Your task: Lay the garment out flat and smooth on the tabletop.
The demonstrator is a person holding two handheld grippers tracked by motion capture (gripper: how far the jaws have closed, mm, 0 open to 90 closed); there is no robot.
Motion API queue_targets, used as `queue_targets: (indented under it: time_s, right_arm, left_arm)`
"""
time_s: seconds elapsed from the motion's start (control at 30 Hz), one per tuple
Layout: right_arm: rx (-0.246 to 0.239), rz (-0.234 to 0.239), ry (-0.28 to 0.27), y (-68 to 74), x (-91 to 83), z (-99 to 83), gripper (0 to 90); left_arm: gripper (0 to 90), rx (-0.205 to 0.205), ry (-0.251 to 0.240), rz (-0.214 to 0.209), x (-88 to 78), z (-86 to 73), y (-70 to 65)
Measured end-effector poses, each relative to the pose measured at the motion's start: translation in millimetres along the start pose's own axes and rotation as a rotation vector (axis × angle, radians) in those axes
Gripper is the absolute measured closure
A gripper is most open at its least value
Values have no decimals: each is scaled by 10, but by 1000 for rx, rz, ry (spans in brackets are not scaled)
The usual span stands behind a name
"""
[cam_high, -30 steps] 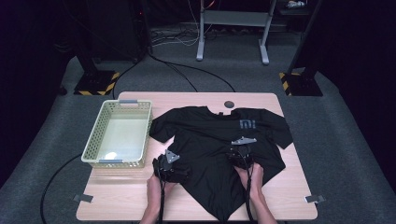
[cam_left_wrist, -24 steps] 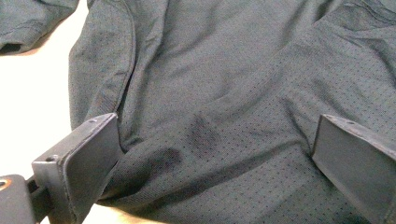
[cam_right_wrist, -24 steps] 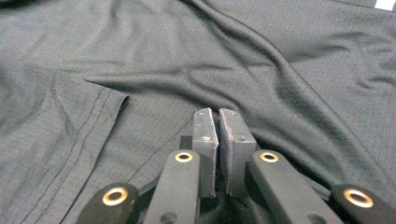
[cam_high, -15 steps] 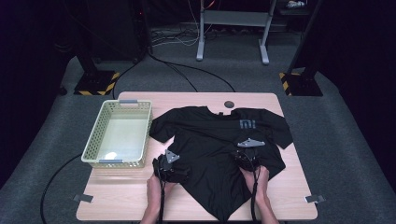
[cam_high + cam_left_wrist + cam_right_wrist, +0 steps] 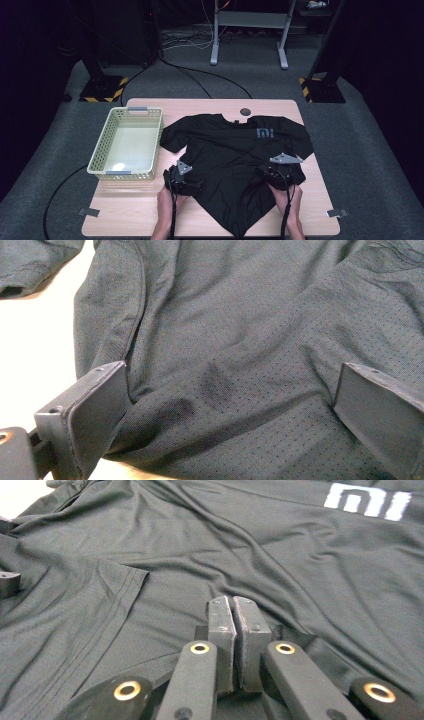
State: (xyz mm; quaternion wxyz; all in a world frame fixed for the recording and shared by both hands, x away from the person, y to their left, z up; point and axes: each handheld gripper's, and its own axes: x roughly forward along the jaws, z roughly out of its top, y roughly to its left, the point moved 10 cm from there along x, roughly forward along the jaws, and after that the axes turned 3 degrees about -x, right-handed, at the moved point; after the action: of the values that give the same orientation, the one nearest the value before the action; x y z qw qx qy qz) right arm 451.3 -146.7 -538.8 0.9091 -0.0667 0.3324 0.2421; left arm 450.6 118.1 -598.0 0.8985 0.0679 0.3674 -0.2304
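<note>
Big picture first: a pale wooden tabletop [image 5: 125,215] carries a black mesh-knit T-shirt [image 5: 225,150] spread flat across its middle and right, collar at the far edge, hem running to a point at the near edge, so its long axis goes far to near. A white logo [image 5: 265,133] sits on the far right of the chest. To the left, just beside the shirt's left sleeve, stands a pale yellow plastic lattice basket [image 5: 100,161], nothing in it.

Now the hands. Both forearms come in from the near edge, one at each side of the shirt's lower body. The left gripper [image 5: 227,405] sits low at the shirt's left edge, its fingers [image 5: 95,410] spread wide with a raised fold of cloth lying between them, not yet squeezed. That fold lies straight ahead, right in the gap.

The right gripper [image 5: 232,645] is over at the shirt's right edge, near the right sleeve, fingers [image 5: 220,630] pressed together after just closing; whether a thin layer of fabric is nipped between them, I cannot tell. It points toward the far side, up the shirt toward the logo.

My read: the left side is the one lagging, so closing on that fold looks like the next call.
</note>
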Motion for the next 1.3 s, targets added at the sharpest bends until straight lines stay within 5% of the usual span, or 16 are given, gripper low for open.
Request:
queue_targets:
  time_s: [0.77, 1.3]
  right_arm:
    - [26, -77, -34, -247, -602, -247, 875]
    - [55, -145, -9, -399, -905, -548, 875]
  left_arm:
    - [19, 1, 1, 1, 0, -1, 0]
    - [19, 1, 1, 1, -1, -1, 0]
